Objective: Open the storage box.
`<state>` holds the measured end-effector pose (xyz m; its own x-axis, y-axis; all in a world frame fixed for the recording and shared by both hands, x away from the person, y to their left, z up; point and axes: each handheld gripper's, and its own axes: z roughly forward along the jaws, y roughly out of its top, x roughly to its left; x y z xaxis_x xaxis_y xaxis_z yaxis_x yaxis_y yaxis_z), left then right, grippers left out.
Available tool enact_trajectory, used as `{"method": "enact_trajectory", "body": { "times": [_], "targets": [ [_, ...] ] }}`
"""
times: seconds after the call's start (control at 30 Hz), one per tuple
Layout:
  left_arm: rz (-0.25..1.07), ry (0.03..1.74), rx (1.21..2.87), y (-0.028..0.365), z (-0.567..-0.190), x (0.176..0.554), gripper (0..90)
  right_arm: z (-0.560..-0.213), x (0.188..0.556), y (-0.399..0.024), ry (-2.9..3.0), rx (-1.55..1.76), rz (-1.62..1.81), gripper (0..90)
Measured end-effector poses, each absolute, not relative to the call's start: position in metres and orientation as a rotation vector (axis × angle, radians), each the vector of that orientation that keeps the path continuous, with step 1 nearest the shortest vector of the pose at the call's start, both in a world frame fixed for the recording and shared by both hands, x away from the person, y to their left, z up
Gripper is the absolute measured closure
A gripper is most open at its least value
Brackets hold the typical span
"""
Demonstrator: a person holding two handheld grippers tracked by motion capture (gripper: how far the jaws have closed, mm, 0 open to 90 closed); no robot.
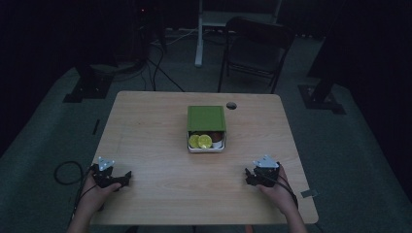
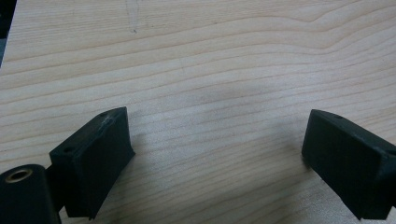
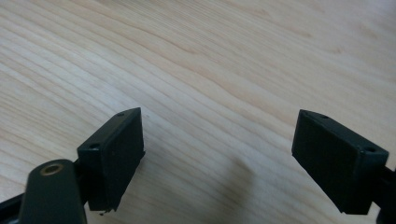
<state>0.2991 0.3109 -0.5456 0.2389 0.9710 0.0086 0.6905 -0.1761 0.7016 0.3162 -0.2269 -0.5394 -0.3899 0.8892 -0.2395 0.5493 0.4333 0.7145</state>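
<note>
Dim, murky high view with near-black surroundings; brighter, slightly soft gripper views, perhaps lit from overhead.

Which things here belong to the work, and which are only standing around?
Belonging to the work:
- white rectangular box with its green lid slid partly back
- yellow round slices inside
- left tool, open
- right tool, open

Only standing around:
- dark folding chair behind the wooden table
- floor cables

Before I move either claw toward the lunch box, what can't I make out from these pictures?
- Lunch box rear: covered by the green lid in the high view.
- Brown item beside the yellow slices: too small and dim to identify.
- Left claw and right claw: both open over bare table, nothing between them.
</note>
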Motion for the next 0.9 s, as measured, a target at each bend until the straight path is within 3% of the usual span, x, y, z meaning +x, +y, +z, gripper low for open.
{"method": "enact_trajectory", "body": {
  "times": [0.9],
  "targets": [
    [0.63,1.514,1.942,0.311,-0.546,0.299,8.6,-0.538,0.321,-0.162,2.12,0.874,0.68,23.7]
  ]
}}
